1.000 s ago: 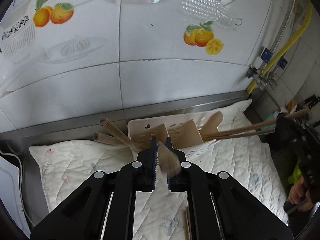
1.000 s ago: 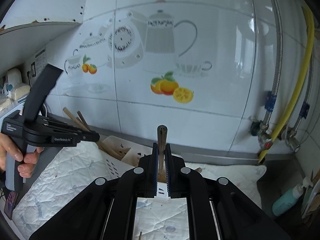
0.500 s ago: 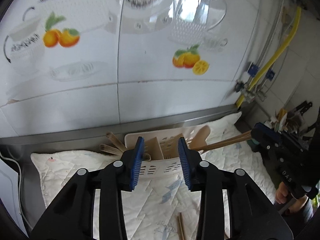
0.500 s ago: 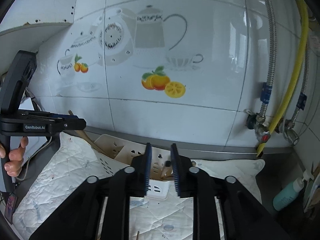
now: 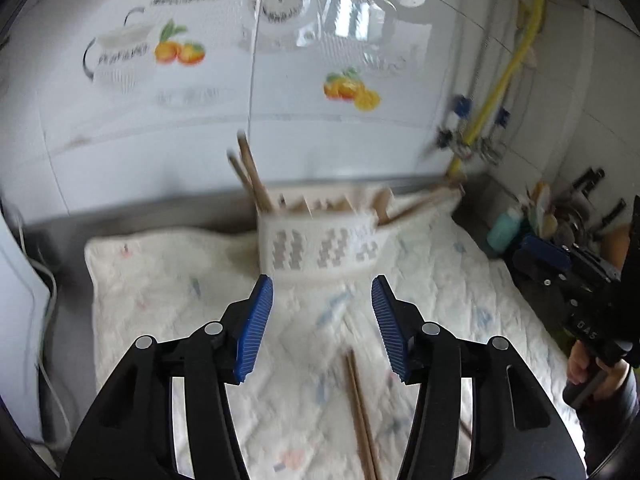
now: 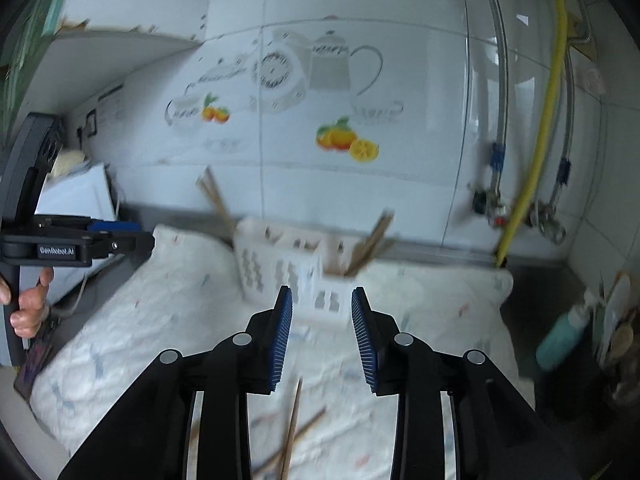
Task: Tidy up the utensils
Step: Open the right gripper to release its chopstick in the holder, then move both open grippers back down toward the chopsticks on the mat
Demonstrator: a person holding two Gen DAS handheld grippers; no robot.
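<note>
White slotted utensil caddy (image 5: 320,246) sits at the back of the quilted mat (image 5: 168,280), near the tiled wall (image 5: 120,128). Wooden handles (image 5: 250,174) lean out its left end, more at its right. 2 loose chopsticks (image 5: 360,408) lie on the mat. Left gripper (image 5: 322,328): fingers wide, holding nothing. Right gripper (image 6: 322,334): spread, also holding nothing.

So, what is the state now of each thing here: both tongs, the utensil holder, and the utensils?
Left tongs: open, holding nothing.
Right tongs: open, holding nothing.
Utensil holder: upright on the quilted cloth, wooden utensils in it.
Utensils in the holder: leaning, handles sticking out.
Chopsticks: lying loose on the cloth, not yet in the holder.
</note>
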